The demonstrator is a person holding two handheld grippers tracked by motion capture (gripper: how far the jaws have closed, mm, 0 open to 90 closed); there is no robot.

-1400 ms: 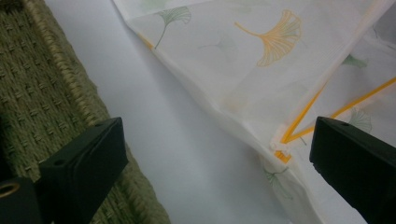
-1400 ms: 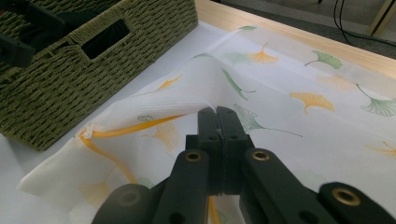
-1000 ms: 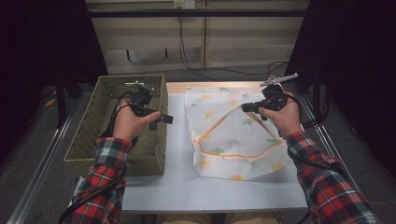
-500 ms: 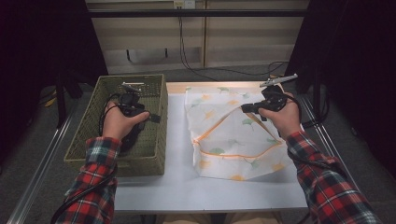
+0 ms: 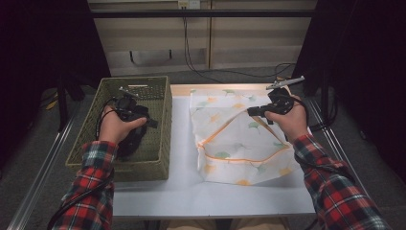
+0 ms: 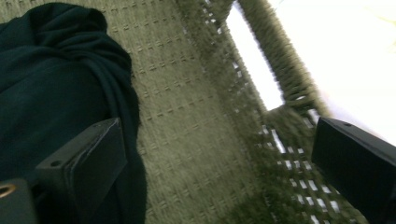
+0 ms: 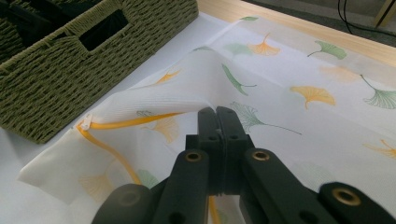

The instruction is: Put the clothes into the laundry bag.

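A white mesh bag printed with ginkgo leaves and edged with an orange zip lies on the table, its mouth pulled open. My right gripper is shut on the bag's upper mouth edge and lifts it; in the right gripper view the jaws pinch that fabric. My left gripper is down inside the green woven basket, open, just beside a dark cloth. The left gripper view has the wide jaws over the basket floor, with the dark cloth against the left jaw.
The basket stands at the table's left edge, its wall close to the bag's corner. A bare white strip of table runs between basket and bag. Cables lie on the floor behind the table.
My left hand has moved left from the basket's right rim and down into the basket toward the dark cloth. The right hand and the bag have kept still.
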